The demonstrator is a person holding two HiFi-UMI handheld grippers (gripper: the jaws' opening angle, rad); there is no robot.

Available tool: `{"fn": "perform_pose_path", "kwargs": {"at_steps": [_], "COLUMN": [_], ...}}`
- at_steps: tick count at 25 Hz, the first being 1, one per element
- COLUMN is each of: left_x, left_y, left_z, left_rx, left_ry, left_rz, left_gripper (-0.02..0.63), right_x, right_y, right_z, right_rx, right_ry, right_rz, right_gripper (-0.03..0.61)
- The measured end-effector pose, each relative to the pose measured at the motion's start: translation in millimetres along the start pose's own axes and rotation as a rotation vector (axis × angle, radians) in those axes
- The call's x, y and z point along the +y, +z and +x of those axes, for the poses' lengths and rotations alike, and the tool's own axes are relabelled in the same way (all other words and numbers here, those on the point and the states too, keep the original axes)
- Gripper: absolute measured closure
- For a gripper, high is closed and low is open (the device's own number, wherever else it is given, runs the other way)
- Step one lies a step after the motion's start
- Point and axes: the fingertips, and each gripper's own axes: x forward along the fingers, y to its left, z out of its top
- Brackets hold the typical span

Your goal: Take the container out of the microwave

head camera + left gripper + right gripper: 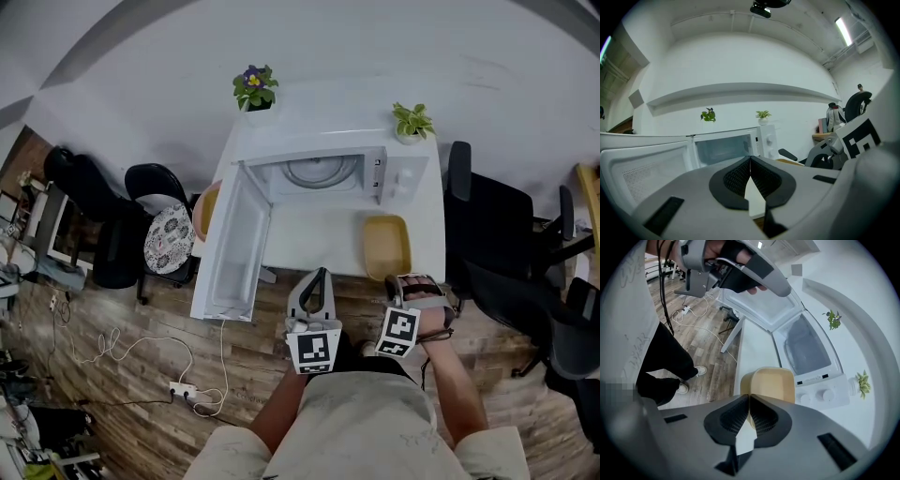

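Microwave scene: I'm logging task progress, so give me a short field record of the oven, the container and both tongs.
microwave: door swung open, no container inside
container: yellow, on the table in front of the microwave
left tongs: shut, empty
right tongs: shut, empty, pointing at the container
task state: container already out

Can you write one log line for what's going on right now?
microwave: open, no container inside | yellow container: on table, before microwave | left claw: shut, empty | right claw: shut, empty
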Motion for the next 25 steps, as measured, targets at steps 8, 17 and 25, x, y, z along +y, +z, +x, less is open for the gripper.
{"fn": "perform_pose_path", "kwargs": {"at_steps": [8, 17, 25], "left_x": [-29.0, -55.7, -72.4], "left_y": [-1.6, 3.5, 9.6], "left_z": [14.2, 32.7, 42.7], "left_rx": [-0.015, -0.038, -0.060], "left_ry": [-0.063, -0.132, -0.172], "left_rz": [-0.013, -0.010, 0.002], "left_gripper": [0.606, 0.606, 0.606], "right_x": [3.7, -2.0, -10.7], "right_y": [-36.4, -64.7, -88.2], "right_z": [-5.6, -10.4, -18.7], "right_rx": [0.060, 0.107, 0.141], "right_ry": [-0.014, -0.036, -0.089], "right_rz": [0.050, 0.096, 0.134], "right_gripper": [0.551, 0.551, 0.552]}}
